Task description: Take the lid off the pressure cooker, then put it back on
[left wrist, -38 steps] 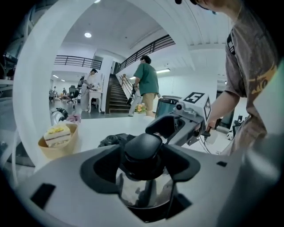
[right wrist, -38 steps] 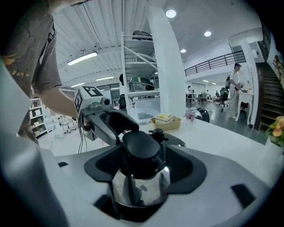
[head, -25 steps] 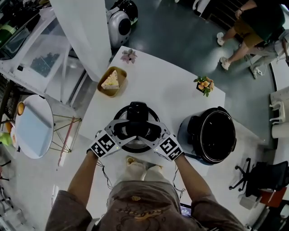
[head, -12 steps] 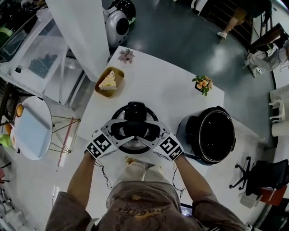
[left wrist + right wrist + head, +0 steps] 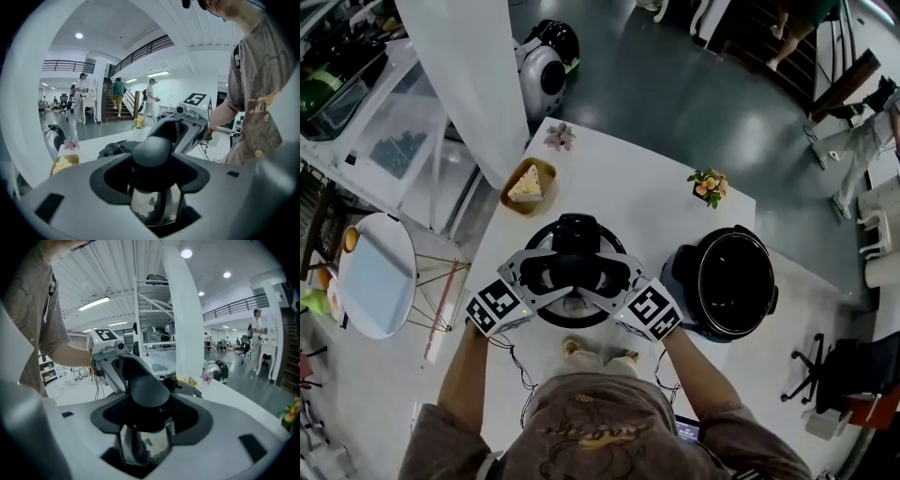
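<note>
From the head view only: pressure cooker pot (image 5: 677,278) at the right of the white tabletop (image 5: 628,202), open-topped, dark inside, contents not made out. Just beside it, to the left, the lid (image 5: 578,232), round and black, apart from the pot. Farther back, a brown bowl (image 5: 547,172) with a pale wedge (image 5: 526,186) of food in it, a pink flower (image 5: 559,137) near the far edge, and orange flowers (image 5: 708,185) behind the pot.

From the gripper views only: the lid's dark domed knob (image 5: 151,151) on a shiny metal stem (image 5: 152,206), hidden from above by both grippers. Beyond the knob, the lid's black valve (image 5: 110,149). In the left gripper view, also a staircase (image 5: 117,103) with people (image 5: 81,96) near it. In the right gripper view, a white column (image 5: 183,324) and shelving (image 5: 152,319).

Left gripper (image 5: 551,274) and right gripper (image 5: 605,274) facing each other across the lid, marker cubes toward the person. Jaws of each set wide yet clamped round the knob, dark pads hugging its sides, one pair from either side. Nothing else between them. Whether lid touching the tabletop or held clear of it: not readable from above.
</note>
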`<action>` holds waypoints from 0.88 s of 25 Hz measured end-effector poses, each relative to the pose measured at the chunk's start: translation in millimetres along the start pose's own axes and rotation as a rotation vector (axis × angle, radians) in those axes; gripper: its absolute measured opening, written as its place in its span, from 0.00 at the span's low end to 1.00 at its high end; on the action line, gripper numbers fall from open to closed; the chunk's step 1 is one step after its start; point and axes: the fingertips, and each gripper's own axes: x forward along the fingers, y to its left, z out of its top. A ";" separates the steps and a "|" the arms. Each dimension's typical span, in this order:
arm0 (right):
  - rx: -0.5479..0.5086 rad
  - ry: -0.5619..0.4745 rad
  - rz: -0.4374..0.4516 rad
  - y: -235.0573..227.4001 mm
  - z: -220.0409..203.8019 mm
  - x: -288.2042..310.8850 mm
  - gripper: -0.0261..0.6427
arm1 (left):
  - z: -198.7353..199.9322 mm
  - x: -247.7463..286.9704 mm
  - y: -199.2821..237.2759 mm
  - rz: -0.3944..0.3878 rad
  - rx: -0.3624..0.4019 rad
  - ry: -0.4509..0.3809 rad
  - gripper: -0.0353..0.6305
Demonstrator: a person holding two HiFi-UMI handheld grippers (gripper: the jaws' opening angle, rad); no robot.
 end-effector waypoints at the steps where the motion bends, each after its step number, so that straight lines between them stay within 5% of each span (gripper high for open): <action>1: -0.002 -0.006 0.002 1.3 7.5 -3.8 0.44 | 7.3 -4.2 -1.3 0.003 0.004 0.000 0.45; 11: -0.071 -0.051 -0.040 0.6 87.6 -60.2 0.44 | 98.4 -32.8 -14.5 0.037 0.070 -0.032 0.45; 22: -0.053 -0.059 -0.177 -22.6 99.5 -148.4 0.44 | 169.3 9.4 -52.2 -0.064 0.149 -0.058 0.45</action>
